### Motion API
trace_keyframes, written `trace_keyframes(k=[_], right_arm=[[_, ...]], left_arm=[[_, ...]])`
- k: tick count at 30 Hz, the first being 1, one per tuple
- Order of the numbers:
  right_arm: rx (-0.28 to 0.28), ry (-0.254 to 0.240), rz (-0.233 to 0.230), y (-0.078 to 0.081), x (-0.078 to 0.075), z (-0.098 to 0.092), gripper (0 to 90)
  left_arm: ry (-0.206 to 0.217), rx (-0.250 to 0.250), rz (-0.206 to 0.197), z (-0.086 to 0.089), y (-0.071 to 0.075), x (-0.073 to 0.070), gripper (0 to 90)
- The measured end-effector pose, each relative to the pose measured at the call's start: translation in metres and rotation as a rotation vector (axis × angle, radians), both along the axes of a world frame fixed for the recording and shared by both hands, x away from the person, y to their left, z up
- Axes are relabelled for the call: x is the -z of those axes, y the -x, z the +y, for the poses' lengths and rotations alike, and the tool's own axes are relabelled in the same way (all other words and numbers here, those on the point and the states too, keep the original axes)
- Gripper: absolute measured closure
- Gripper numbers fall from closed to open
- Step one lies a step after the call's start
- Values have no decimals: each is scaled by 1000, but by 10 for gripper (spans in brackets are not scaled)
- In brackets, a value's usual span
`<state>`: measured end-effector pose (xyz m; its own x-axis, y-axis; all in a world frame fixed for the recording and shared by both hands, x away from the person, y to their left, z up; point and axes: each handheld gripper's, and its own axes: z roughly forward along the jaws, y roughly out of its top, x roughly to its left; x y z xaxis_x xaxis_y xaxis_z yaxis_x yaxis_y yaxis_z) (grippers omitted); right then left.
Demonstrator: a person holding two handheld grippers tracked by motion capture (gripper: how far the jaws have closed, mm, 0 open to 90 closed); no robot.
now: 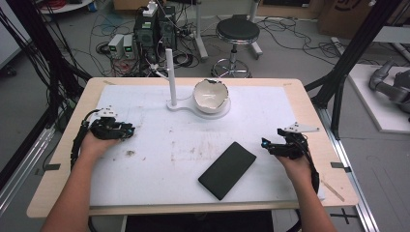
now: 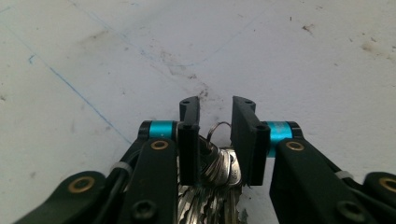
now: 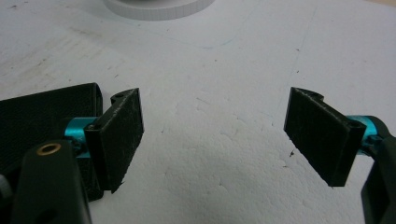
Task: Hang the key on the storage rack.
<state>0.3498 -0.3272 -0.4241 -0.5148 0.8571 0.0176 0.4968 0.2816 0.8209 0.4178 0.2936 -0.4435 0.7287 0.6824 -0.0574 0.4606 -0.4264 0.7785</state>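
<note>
white foam sheeting [image 1: 159, 159] is covering the table, and low on its left side the left gripper [image 2: 215, 109] is being held narrowed around a bunch of keys [image 2: 215, 172], whose blades are running back along the jaws toward the hand with the ring [image 2: 218, 128] leading. whether the pads are pressing yet cannot be told. farther out, the right gripper [image 3: 212, 135] is being held wide and empty beside a black phone [image 1: 227, 169]; a white bowl [image 1: 211, 95] is sitting at the far side.

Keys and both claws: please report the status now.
Left claw closed on bunch of keys. Right claw open, empty. Black phone lies between hands, not blocking.
</note>
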Motion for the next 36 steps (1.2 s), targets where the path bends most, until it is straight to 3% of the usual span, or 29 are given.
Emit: trace_keyframes(k=[6,11,20,24,29,31,32,36], right_arm=[[4,2,3,0,0,0,202],[2,4,-2,0,0,0,201],[2,5,2,0,0,-2,202],[4,1,-1,0,0,-2,201],[5,-2,-5,0,0,-2,201],[5,-4,-3,0,0,-2,202],[4,-5,-3,0,0,-2,202],[3,-8,-7,0,-1,-2,202]], left_arm=[[-17,1,-2,-1,1,0,861],[-37,3,-10,0,3,-3,877],[21,-5,-54,7,10,-16,881],[59,-2,-96,11,15,-26,882],[55,15,-155,9,22,-48,882],[67,17,-163,8,23,-52,882],[102,24,-172,4,25,-60,882],[122,48,-192,-6,25,-79,882]])
